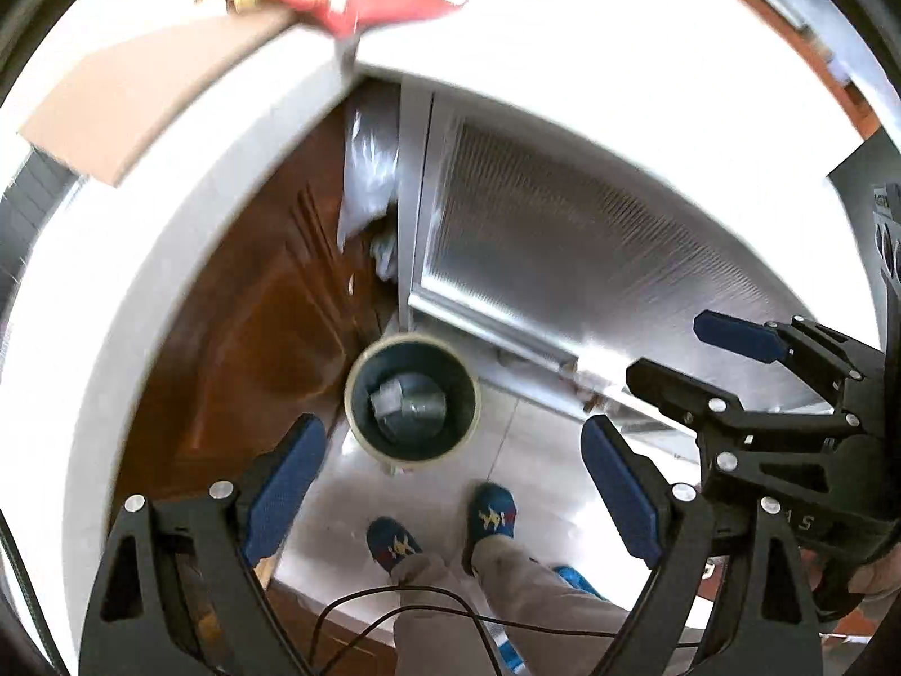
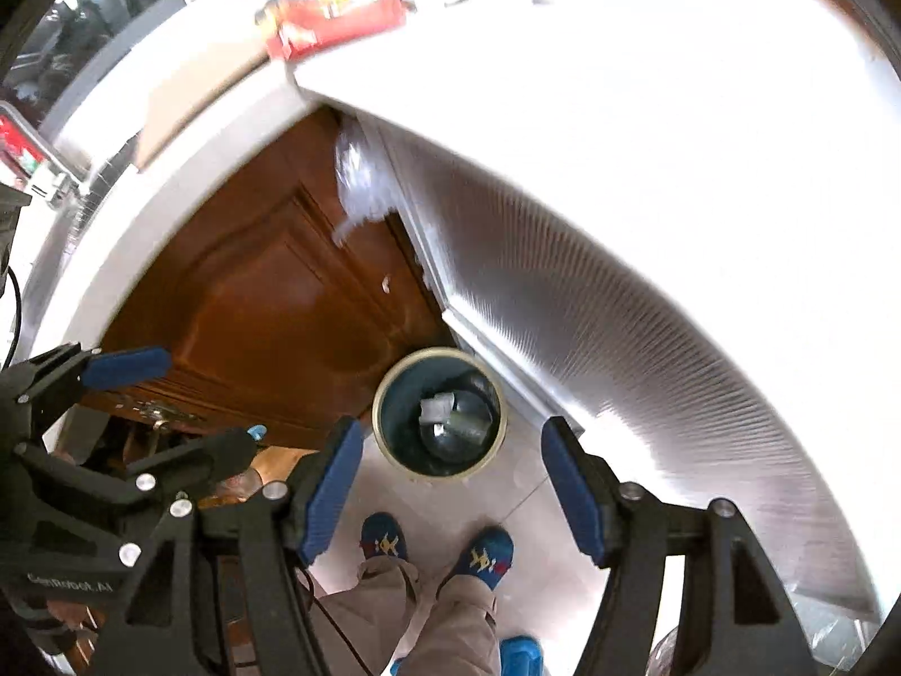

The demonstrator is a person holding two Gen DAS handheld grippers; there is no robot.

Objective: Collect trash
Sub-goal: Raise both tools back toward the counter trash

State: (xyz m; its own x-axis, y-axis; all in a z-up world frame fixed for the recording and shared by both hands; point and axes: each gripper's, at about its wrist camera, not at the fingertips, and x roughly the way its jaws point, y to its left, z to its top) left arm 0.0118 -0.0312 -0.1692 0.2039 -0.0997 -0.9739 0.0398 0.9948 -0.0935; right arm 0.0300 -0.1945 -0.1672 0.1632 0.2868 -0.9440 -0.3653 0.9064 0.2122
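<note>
Two views. Left wrist: my left gripper (image 1: 450, 490) points down with its blue-padded fingers (image 1: 281, 487) spread wide, nothing between them, above the round teal bin with a cream rim (image 1: 413, 397) on the pale tiled floor (image 1: 540, 450); crumpled grey trash (image 1: 405, 404) lies inside. Right wrist: my right gripper (image 2: 453, 490) also stands apart and empty over that bin (image 2: 440, 413); a red wrapper (image 2: 338, 22) lies on the white counter (image 2: 507, 112).

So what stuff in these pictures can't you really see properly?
- Trash in the bin: both views, too small and dark to name.
- Red wrapper on the counter: both views, blurred and washed out by glare; the print can't be read.
- Counter top behind it: glare hides what else lies there.
- Person: only slippers and trouser legs show; the frame edge cuts off the rest.
- Clear plastic under the counter: blurred, can't say what it is.
</note>
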